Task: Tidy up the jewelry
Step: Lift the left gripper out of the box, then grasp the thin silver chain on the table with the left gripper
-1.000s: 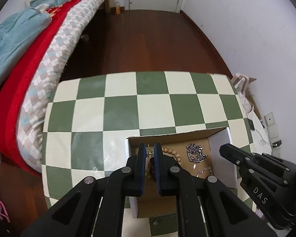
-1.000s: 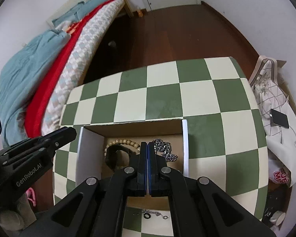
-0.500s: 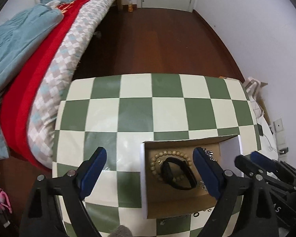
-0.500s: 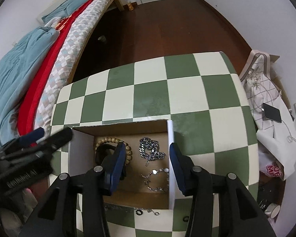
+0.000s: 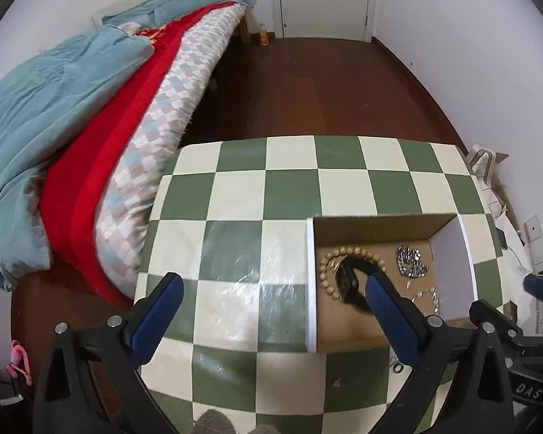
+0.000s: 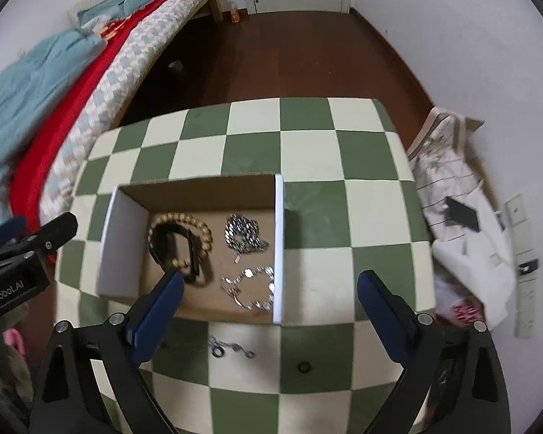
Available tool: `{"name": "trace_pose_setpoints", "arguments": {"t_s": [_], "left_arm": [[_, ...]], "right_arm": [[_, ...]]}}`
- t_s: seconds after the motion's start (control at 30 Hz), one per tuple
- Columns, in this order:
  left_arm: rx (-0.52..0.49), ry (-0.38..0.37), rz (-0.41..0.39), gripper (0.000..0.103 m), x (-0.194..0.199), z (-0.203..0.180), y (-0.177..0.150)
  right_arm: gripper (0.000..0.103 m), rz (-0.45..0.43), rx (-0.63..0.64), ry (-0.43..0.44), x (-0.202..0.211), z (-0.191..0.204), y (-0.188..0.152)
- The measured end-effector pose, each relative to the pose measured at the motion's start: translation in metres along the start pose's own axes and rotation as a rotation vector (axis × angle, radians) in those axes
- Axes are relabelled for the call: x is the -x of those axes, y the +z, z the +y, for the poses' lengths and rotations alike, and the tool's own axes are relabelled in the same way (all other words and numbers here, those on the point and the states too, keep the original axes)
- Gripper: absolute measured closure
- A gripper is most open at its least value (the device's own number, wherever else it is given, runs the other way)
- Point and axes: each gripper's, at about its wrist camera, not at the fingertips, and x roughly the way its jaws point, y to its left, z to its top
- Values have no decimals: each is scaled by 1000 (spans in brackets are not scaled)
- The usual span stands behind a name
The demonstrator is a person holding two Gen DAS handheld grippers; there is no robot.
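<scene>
I see both grippers spread wide and empty: left gripper, right gripper. The box sits on the checked table, holding a bead bracelet, black band and two silver chains. Small rings, blurred, lie loose before it. A bed flanks the table.

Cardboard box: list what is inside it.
The cardboard box holds a wooden bead bracelet, a black band lying inside that loop, a chunky silver chain and a thin silver bracelet. The right gripper's finger covers the near-left corner.
</scene>
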Motion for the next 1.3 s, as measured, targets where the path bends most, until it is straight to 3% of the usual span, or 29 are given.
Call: {"name": "trace_pose_setpoints", "arguments": {"t_s": [0.23,0.47,0.6,0.63,0.67,0.73,0.9,0.97,1.03,1.17,1.3], "left_arm": [[43,62,-138,0,43,13,-24],[51,129,-215,0,77,17,-62],[54,172,-177,0,61,10,-87],[47,176,-149,0,51,6,-92],[42,176,-130,0,44,4,-96],[23,173,-83,1,25,-3,-104],[-65,132,-8,1,-17,-27,-115],[-113,116,13,6,-30,-37,-117],[-153,101,40,22,-42,-46,-120],[-177,71,50,31,-51,-55,-125],[-193,56,56,61,-55,-62,-129]], "right_arm": [[0,-98,21,-16,39,9,-26],[0,-161,-74,-5,62,-22,-73],[1,-117,-163,-17,36,-51,-109],[8,-89,-182,-10,23,-57,-118],[22,-76,-187,-10,15,-60,-124],[34,-49,-186,-17,-5,-63,-134],[34,-30,-204,-7,-31,-63,-144],[34,-29,-207,-8,-38,-63,-145],[34,-34,-210,-11,-42,-62,-146],[34,-36,-204,-12,-51,-60,-144],[36,-64,-175,-37,-54,-52,-143]]}}
